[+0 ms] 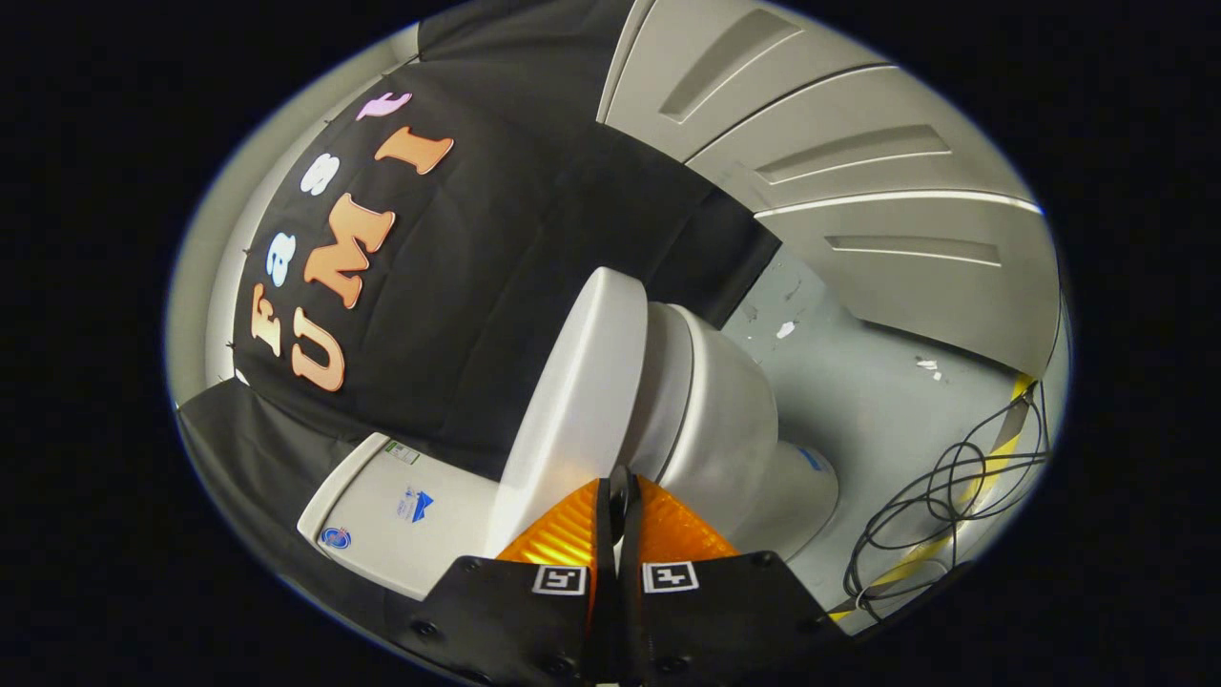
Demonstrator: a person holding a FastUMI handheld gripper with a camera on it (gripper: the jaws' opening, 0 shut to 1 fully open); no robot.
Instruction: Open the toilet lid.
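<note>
My gripper (618,491) has its fingers pressed nearly together on the edge of the toilet lid (572,401), gripping it so it stays swung up from the bowl (715,420), with the tank (401,506) beside and loose cables (954,496) on the floor beyond.

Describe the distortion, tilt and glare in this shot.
Gripper view: strong fisheye bending, the door panels curve; the whole scene is rolled sideways, the toilet lying tilted; soft glare on the raised toilet lid; the claw, fingers together, appears large and close.
</note>
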